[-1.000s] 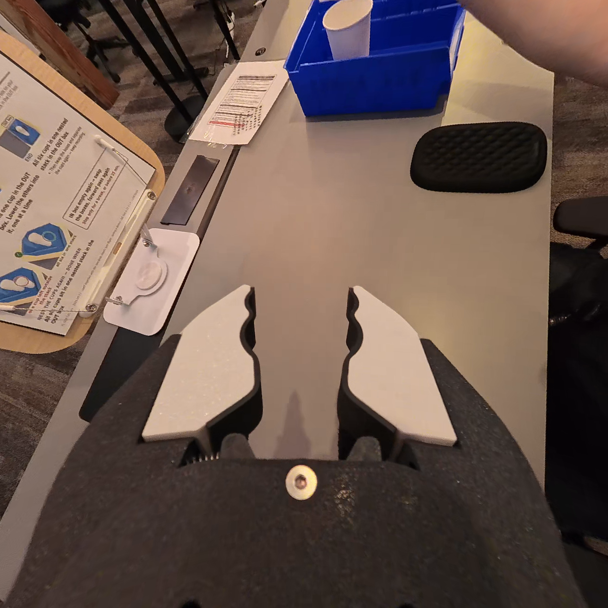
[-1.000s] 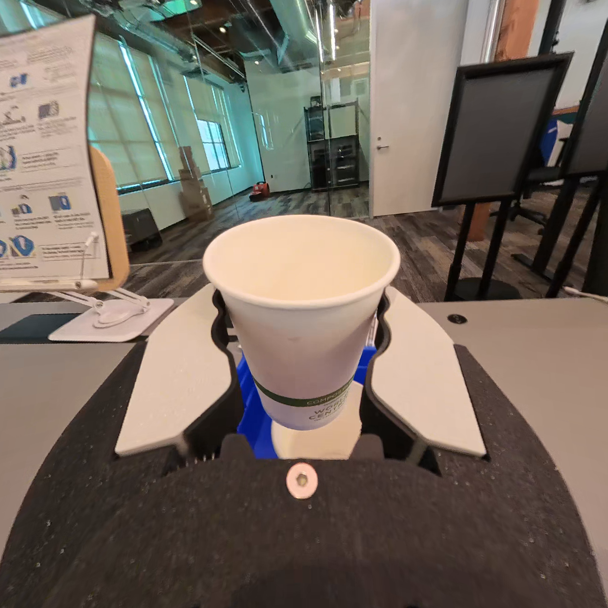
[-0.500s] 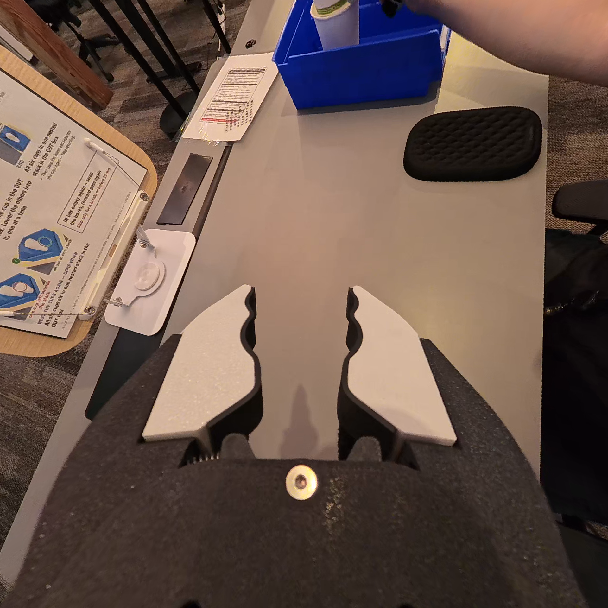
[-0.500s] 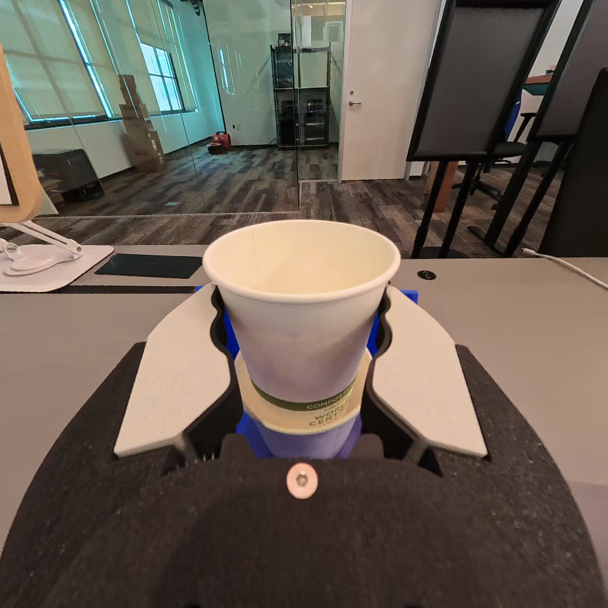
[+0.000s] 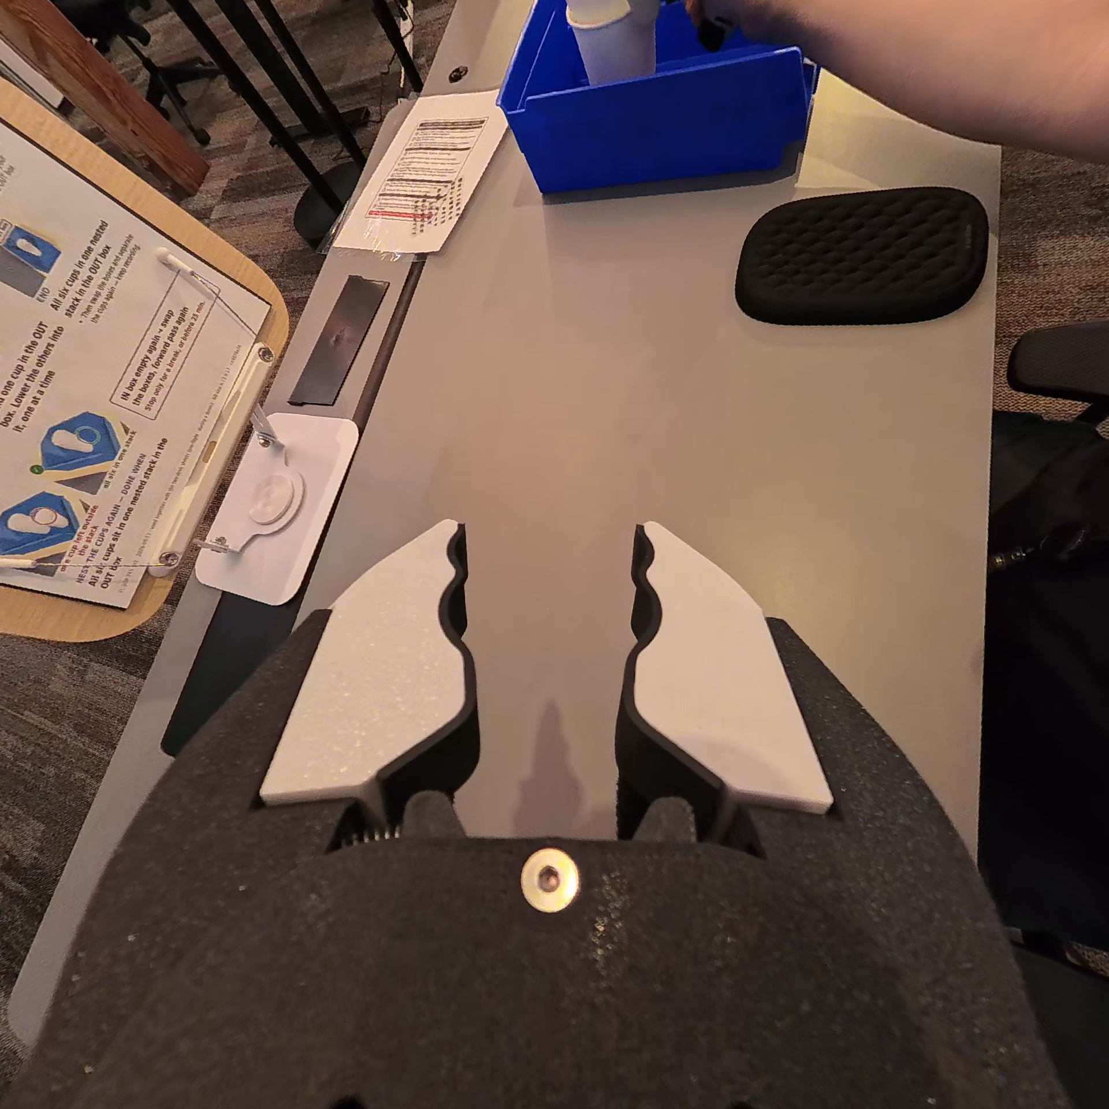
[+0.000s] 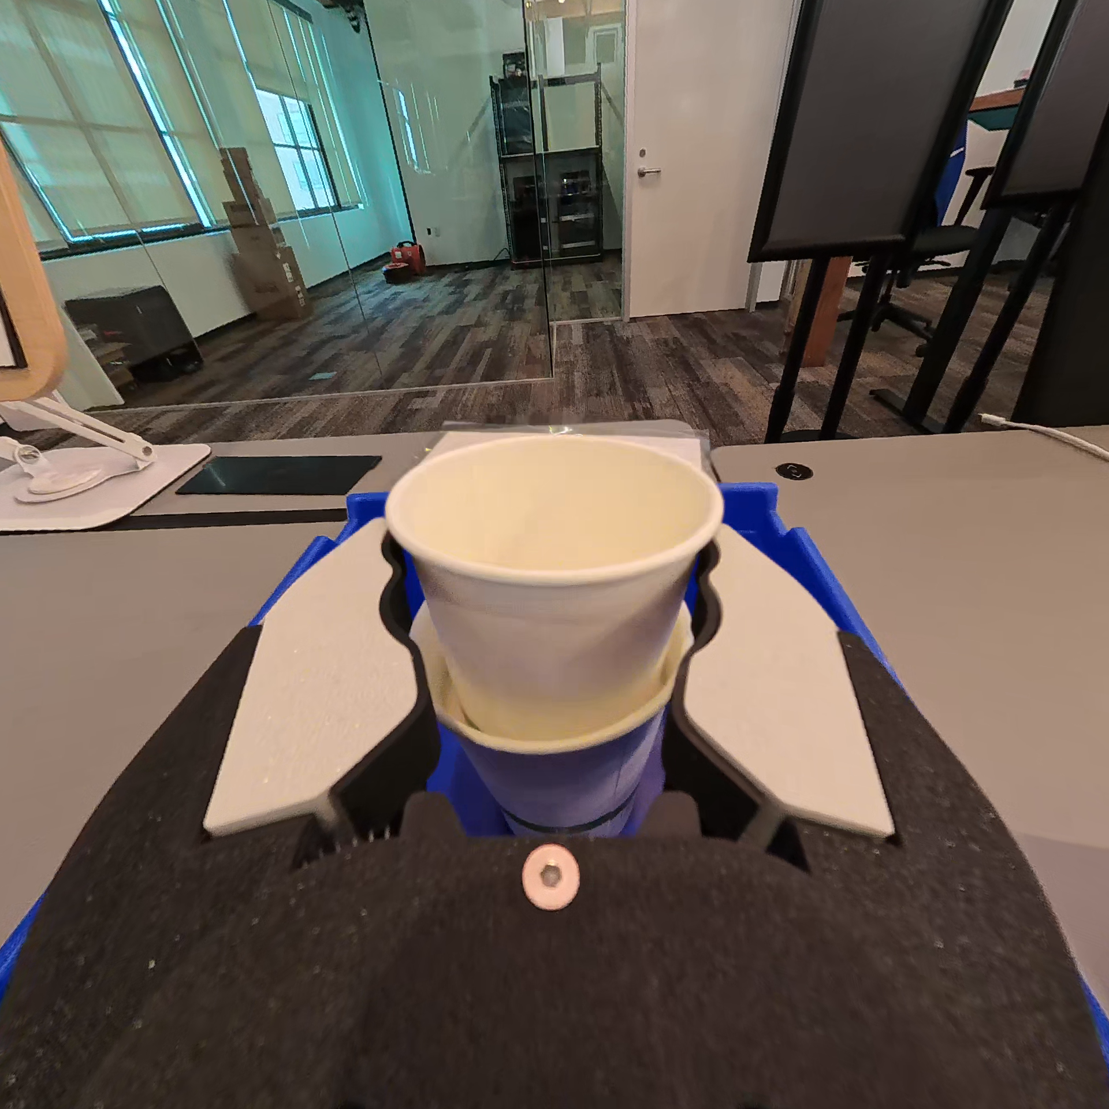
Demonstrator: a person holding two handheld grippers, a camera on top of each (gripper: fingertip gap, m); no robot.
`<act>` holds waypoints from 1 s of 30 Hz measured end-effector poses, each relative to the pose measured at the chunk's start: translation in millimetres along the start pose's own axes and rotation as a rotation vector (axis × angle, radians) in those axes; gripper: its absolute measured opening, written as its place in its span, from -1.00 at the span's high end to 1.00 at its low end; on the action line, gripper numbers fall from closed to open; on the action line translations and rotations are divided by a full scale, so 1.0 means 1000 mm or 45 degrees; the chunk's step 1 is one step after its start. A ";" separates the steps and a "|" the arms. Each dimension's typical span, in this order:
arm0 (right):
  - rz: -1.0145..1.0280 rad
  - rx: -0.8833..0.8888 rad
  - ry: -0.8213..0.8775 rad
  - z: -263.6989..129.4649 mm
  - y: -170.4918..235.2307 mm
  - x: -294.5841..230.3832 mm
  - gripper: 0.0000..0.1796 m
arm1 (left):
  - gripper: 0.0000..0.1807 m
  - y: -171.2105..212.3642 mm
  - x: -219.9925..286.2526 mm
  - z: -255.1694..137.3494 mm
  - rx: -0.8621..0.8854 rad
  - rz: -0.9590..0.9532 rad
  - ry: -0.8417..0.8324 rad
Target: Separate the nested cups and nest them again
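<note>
My right gripper (image 6: 551, 543) is shut on a white paper cup (image 6: 555, 606), held upright, its lower part sunk into another white cup (image 6: 558, 762) that stands in the blue bin (image 6: 798, 558). In the left wrist view the cups (image 5: 612, 48) stand in the same blue bin (image 5: 654, 132) at the far end of the grey table (image 5: 600, 390), under a person's arm (image 5: 900, 60). My left gripper (image 5: 549, 531) is open and empty, above the near middle of the table.
A black padded rest (image 5: 861, 255) lies at the table's right. A printed sheet in plastic (image 5: 420, 180) lies left of the bin. An instruction board (image 5: 102, 390) on a white stand (image 5: 276, 510) is at the left edge. A black chair (image 5: 1056, 360) is at the right.
My right gripper has lowered the held cup, from above the bin down into the cup standing in it. My left gripper has stayed open and nearly still.
</note>
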State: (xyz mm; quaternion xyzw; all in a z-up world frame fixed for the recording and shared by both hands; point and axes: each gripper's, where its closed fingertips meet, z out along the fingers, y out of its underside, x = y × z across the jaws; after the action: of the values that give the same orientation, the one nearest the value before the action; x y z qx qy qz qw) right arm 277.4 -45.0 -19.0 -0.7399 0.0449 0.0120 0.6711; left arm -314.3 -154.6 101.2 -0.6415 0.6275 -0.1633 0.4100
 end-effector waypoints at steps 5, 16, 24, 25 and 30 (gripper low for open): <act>-0.047 0.012 0.056 -0.005 -0.004 0.002 -0.21 | 0.42 -0.001 0.000 -0.004 0.011 0.000 -0.005; -0.099 -0.122 -0.026 -0.007 0.017 -0.012 -0.23 | 0.43 -0.004 -0.002 -0.009 0.027 0.004 -0.025; -0.066 0.144 -0.056 -0.034 -0.071 -0.038 -0.20 | 0.43 0.001 -0.011 -0.014 0.004 -0.018 -0.073; -0.093 0.159 -0.064 -0.038 -0.088 -0.047 -0.19 | 0.42 0.004 -0.014 -0.017 -0.002 -0.026 -0.093; -0.249 0.164 -0.222 -0.050 -0.147 -0.125 -0.11 | 0.41 0.044 -0.053 -0.043 -0.098 -0.155 -0.263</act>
State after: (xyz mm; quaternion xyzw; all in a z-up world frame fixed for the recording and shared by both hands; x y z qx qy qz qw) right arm 162.8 -74.1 141.2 -0.6924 -0.0852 0.0080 0.7164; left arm -383.6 -112.6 111.1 -0.7071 0.5475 -0.0968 0.4368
